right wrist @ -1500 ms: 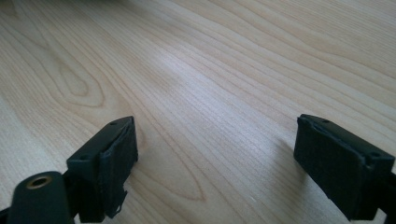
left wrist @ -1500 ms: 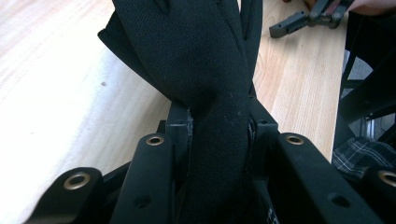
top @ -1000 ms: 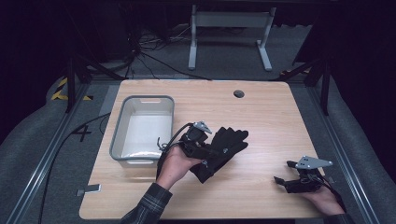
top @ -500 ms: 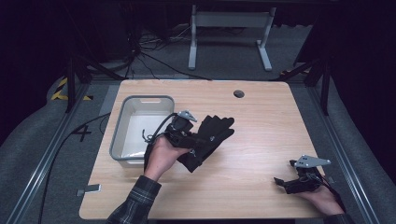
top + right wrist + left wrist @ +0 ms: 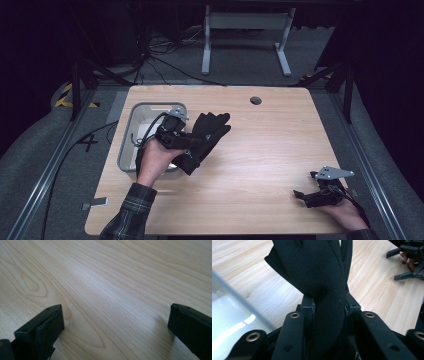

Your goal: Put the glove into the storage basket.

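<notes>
Carrying a glove toward the bin. My left tongs (image 5: 192,142) are clamped on a black glove (image 5: 207,135), which hangs above the table (image 5: 260,150) just beside the grey plastic bin (image 5: 131,140); its fingers fan out toward the middle of the table. In the left gripper view the glove (image 5: 319,277) is bunched between the jaws at its cuff end, the palm and fingers standing free beyond them. I judge the glove light, soft and limp: it folds wherever it is unsupported, will not slip easily on account of its knit surface, and cannot break. The bunched cuff seems to me the soundest place to hold it, since a single finger would stretch and let the rest swing. Its trailing fingers could catch the bin's rim, so I would lift clear before crossing. My right tongs (image 5: 307,196) rest low at the table's near right corner, jaws spread wide with nothing but bare wood between them
</notes>
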Tool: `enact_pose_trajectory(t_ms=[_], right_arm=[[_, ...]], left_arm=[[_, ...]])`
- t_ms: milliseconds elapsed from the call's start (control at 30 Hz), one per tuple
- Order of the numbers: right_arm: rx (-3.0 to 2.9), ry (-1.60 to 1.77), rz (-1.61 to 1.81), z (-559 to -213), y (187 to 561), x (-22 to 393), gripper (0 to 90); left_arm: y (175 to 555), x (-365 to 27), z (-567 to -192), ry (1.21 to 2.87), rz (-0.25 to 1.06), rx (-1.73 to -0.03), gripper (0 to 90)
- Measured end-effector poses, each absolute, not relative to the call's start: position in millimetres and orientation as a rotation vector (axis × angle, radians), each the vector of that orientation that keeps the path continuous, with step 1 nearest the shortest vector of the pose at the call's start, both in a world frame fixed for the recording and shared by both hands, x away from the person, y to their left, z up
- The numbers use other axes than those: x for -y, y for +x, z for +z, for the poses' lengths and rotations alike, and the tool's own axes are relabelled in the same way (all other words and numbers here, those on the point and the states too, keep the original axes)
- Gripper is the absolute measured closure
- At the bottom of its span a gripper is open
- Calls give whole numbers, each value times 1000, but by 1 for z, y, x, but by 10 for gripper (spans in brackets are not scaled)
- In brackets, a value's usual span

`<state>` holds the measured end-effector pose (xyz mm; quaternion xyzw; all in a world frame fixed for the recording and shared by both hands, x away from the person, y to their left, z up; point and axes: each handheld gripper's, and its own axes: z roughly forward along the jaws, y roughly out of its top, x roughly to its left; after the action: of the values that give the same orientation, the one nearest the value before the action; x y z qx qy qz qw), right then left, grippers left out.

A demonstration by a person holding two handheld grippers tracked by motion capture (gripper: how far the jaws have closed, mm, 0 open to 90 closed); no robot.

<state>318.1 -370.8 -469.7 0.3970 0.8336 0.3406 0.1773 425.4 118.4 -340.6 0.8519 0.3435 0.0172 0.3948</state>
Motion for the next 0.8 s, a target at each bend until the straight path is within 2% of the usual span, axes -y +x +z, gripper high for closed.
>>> enact_pose_trajectory(t_ms=[800], right_arm=[[-2357, 1125, 963, -470, 318, 371, 8]], left_arm=[[432, -192, -339, 2039, 150, -1063, 697]])
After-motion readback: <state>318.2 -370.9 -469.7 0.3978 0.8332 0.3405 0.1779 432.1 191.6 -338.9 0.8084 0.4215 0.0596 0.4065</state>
